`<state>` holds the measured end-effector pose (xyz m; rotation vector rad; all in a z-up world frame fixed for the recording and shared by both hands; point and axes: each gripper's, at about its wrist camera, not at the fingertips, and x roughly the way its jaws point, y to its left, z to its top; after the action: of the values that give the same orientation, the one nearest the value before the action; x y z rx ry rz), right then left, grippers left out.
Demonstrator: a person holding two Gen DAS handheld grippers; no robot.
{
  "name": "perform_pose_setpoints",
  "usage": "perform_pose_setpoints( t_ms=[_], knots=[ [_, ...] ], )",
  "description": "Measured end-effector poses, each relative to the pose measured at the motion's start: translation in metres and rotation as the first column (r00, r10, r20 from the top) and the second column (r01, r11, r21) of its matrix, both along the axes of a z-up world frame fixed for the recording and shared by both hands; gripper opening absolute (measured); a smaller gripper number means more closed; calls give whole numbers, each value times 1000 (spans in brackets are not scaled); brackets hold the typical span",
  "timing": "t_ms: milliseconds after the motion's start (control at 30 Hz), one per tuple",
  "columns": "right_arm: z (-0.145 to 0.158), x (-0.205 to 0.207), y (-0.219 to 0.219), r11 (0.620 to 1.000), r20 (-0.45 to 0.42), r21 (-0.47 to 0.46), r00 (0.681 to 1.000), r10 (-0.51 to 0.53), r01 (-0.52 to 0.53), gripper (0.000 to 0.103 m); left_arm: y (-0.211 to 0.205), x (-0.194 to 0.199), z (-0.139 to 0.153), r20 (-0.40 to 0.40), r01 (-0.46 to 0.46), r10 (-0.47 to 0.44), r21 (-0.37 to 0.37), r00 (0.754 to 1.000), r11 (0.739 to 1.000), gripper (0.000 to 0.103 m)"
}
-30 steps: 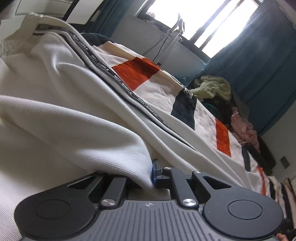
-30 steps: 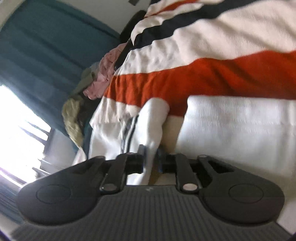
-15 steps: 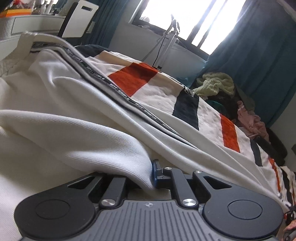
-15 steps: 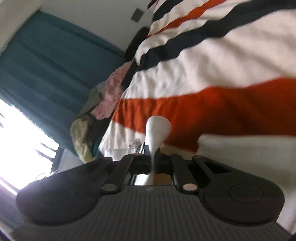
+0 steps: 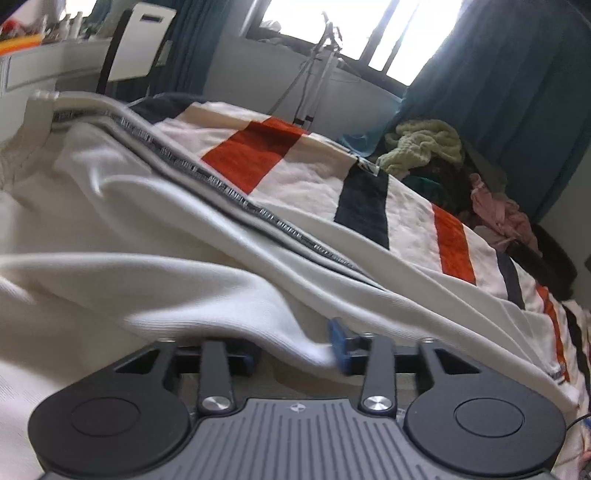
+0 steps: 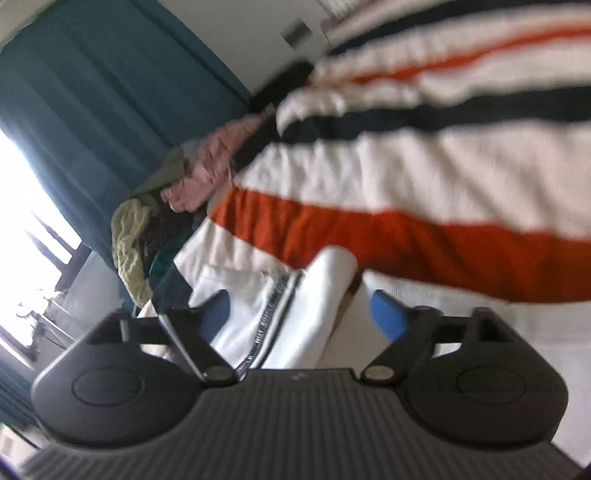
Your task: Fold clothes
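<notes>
The white trousers [image 5: 155, 266], with a dark lettered stripe [image 5: 236, 199] running down the leg, lie spread on the striped blanket [image 5: 406, 218] that covers the bed. In the left wrist view a fold of the trousers drapes down between the two blue pads of the left gripper [image 5: 295, 354]; the fingers stand apart with the cloth loose in the gap, touching the right-hand pad [image 5: 341, 345] but not pinched. In the right wrist view, which is blurred, a rolled end of the trousers [image 6: 295, 306] lies between the fingers of the right gripper [image 6: 299, 314], whose jaws are spread wide and grip nothing; the cloth lies clear of the right-hand pad [image 6: 388, 314]. Beyond the trousers, at the far edge of the blanket, sits a heap of other clothes [image 5: 436, 155], pale green and pink among them. Behind that heap hang teal curtains [image 5: 517, 92] beside a bright window [image 5: 369, 29], and a white chair [image 5: 140, 40] stands past the blanket's far left corner.
</notes>
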<state>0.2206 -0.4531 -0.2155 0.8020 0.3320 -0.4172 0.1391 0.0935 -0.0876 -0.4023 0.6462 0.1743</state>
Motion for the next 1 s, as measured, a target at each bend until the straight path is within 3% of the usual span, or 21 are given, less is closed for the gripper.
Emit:
perform_pose_setpoints(
  t_ms=[100,167,400,533,667,733,767,867,1000],
  knots=[
    [21,-14,26,991,-50,-112,996,68,-73,85,-3,-10,11,-5,28,-28,25,1000,999,64],
    [31,-29,38,982,-60,-152,993,100,-109,85,-2,-19,18,7,33,-33,32,999,999,80],
    [60,-100,53,966,-150,-145,970,193,-215,85,14,-50,36,4,20,-20,23,1000,1000,91],
    [50,-140,27,982,-162,-50,972,170,-180,85,33,-72,43,7,-35,35,-20,999,999,99],
    [22,-171,-12,992,-178,122,983,33,-11,85,52,-87,40,-20,-99,97,-125,995,987,100],
    [6,-184,-26,966,-177,241,983,-46,89,86,58,-89,38,-32,-118,114,-164,993,979,100],
    [-2,-190,-32,944,-178,299,980,-86,137,81,60,-89,38,-35,-125,121,-171,992,977,100],
    [-26,-213,-39,857,-142,450,968,-208,251,75,63,-91,38,-37,-150,145,-178,989,973,100],
    [-32,-204,-39,861,-143,444,968,-205,248,63,68,-94,38,-37,-177,173,-197,984,964,100]
  ],
)
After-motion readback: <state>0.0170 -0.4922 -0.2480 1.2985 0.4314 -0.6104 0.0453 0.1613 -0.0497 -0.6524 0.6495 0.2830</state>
